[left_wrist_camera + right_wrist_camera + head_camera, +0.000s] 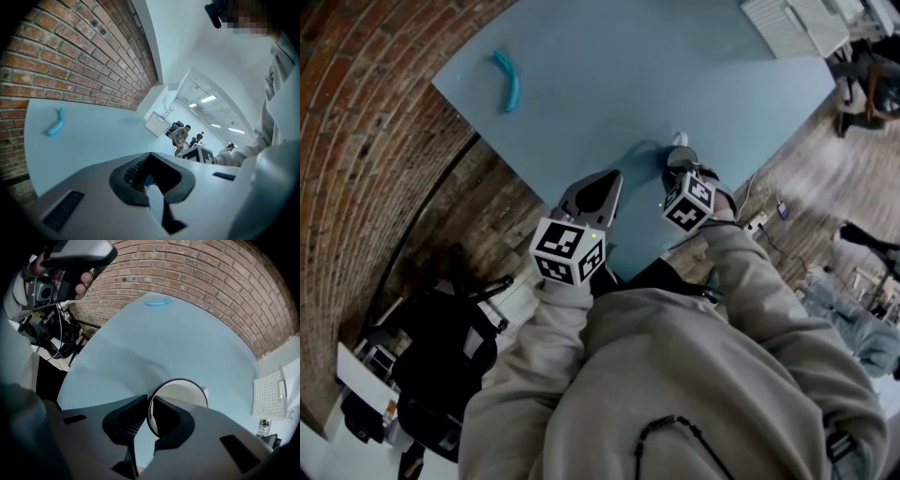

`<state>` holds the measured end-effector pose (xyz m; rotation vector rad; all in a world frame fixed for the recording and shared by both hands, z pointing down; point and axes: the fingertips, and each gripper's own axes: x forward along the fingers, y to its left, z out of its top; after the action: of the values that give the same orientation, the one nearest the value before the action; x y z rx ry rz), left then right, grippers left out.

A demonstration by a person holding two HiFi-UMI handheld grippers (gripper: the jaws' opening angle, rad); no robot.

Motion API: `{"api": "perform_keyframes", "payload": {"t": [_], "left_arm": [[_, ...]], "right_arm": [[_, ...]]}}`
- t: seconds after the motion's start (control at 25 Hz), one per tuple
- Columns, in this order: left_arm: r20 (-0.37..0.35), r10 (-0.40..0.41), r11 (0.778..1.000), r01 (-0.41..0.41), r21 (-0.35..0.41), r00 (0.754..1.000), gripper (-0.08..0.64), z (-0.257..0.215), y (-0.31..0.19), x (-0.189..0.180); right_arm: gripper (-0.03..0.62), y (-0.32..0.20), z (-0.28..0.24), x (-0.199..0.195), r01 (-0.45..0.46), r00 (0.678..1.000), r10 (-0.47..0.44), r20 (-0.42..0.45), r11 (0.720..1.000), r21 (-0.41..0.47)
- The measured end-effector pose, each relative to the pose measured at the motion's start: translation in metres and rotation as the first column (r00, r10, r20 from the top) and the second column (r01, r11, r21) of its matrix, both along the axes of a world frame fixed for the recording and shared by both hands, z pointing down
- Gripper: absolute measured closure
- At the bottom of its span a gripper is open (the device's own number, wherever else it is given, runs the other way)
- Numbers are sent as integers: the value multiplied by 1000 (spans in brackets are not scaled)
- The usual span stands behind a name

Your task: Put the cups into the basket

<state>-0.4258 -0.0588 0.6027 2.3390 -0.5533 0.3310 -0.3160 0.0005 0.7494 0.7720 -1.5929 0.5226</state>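
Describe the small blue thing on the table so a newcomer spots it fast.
On the light blue table, look to the edge nearest the brick wall. The curved, ribbed teal piece lies alone there, far from the white cup and basket.
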Motion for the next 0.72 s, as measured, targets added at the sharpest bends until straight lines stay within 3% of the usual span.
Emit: {"api": "perform_keyframes", "payload": {"t": [0.72], "left_arm": [[10, 22, 1000, -22, 16, 1000, 565, -6, 9, -4]], "right_arm": [[551, -3, -22, -14, -78, 990, 77, 116, 997, 6]]}}
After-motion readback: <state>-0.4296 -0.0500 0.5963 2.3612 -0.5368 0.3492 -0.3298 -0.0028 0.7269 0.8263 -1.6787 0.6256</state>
